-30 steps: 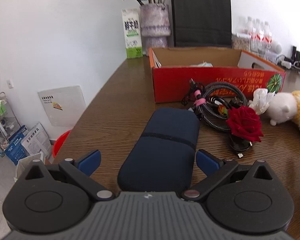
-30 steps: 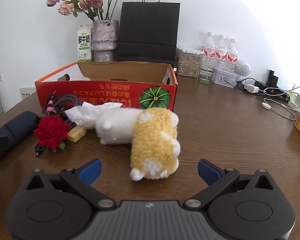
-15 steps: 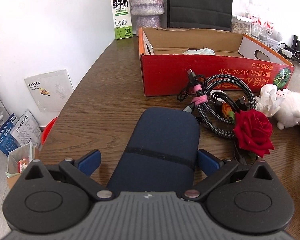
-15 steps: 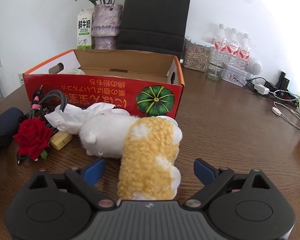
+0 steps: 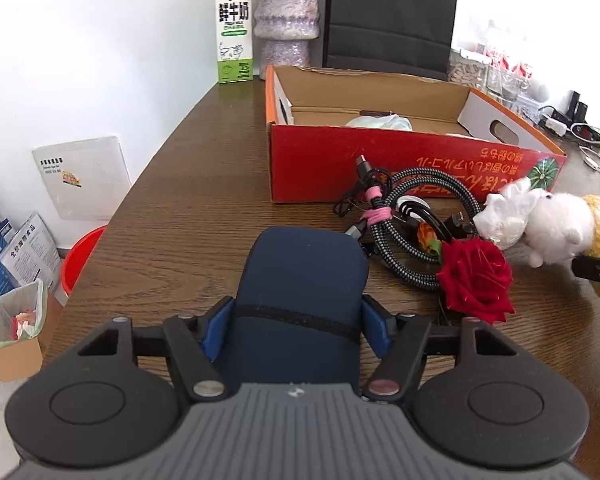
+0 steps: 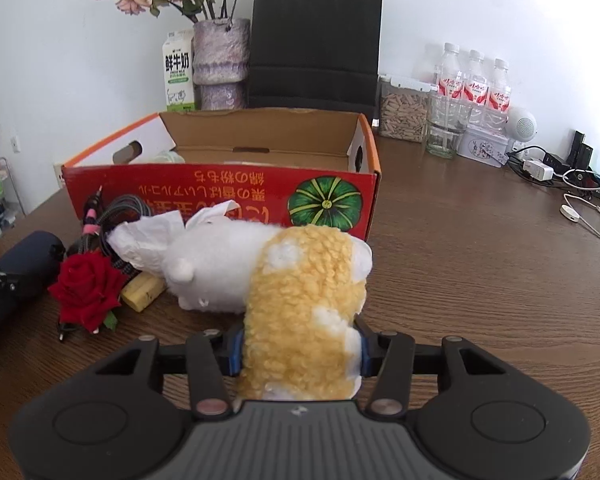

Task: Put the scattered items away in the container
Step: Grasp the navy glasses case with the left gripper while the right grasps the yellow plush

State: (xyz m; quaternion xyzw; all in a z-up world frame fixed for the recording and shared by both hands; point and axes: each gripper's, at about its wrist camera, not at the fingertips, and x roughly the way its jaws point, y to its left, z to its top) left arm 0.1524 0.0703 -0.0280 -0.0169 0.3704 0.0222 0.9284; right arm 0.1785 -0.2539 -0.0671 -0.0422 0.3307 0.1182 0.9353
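Both claws have just been closing. Your left claw clamps the dark navy fabric pouch lying on the brown wooden desk; your right claw pinches the white-and-yellow plush toy. Lift both clear of the red cardboard box wall before releasing inside.

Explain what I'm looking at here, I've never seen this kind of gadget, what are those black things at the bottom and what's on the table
Each picture comes from a camera mounted on a handheld two-finger gripper, one per hand, looking along its fingers. The left gripper has just closed its blue pads on a navy pouch. The right gripper has just closed on a white and yellow plush toy. On the wooden table also lie a red rose, a bundle of cables and crumpled tissue, in front of a red cardboard box, the container for tidying.
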